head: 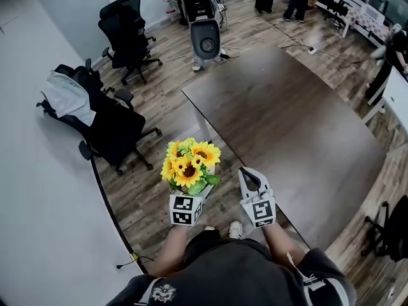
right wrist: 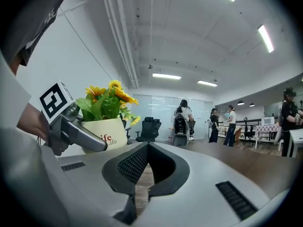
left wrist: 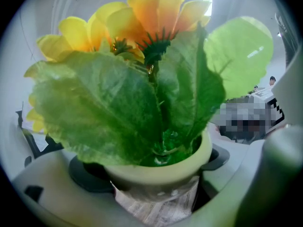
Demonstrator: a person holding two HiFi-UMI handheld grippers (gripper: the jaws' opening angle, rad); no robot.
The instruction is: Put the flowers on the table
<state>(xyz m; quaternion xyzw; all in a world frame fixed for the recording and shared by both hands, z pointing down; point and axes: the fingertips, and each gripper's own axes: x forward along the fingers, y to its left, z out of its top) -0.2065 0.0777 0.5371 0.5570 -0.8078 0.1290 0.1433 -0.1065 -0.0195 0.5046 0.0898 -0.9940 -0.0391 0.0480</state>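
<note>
My left gripper [head: 193,198] pinches the cream sunflower pot [left wrist: 161,170]. Its base is cut off below, and leaves hide my fingertips from above. My right gripper [right wrist: 147,148] is pressed together, empty. The pot hangs over the wooden floor [head: 140,203], beside the dark table [head: 299,126].

— What carries everything here?
— A long, dark brown worktop [head: 299,120], standing on a wood-plank floor [head: 150,196].
— What stands on the floor?
— To the left, one black office chair [head: 115,132] and a second chair [head: 131,34] farther off. A black-and-white machine [head: 204,30] sits beyond the worktop's far end. A cable with a power strip [head: 311,50] lies far right.
</note>
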